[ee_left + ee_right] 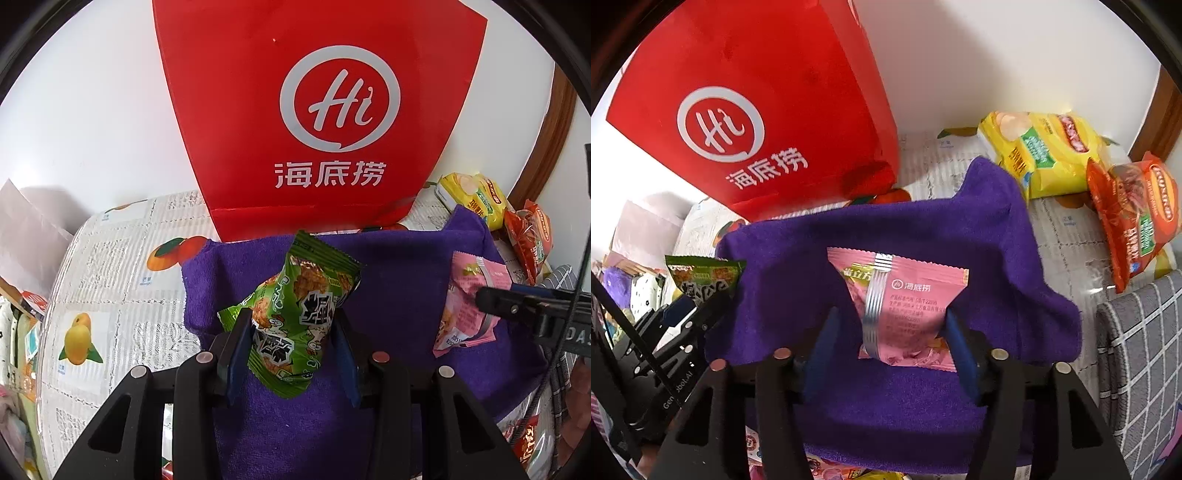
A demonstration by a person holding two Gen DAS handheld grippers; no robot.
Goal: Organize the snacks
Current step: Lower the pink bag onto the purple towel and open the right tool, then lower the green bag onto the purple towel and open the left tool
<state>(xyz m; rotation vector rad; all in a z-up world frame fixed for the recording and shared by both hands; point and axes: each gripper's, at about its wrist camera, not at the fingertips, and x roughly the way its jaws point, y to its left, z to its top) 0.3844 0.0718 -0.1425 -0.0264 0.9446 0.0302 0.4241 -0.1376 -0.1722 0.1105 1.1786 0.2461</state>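
Two snack packets sit between our gripper jaws over the purple cloth (399, 266). The green packet (295, 317) stands clamped in our left gripper (291, 354), both pads pressing its sides. The pink packet (905, 306) lies between the pads of our right gripper (892, 343); the right pad touches its edge, the left pad stands clear, so the jaws are parted around it. Behind the cloth stands a red paper bag (314, 110); yellow (1041, 155) and orange (1137, 218) snack bags lie on the worktop (110, 280) to the right.
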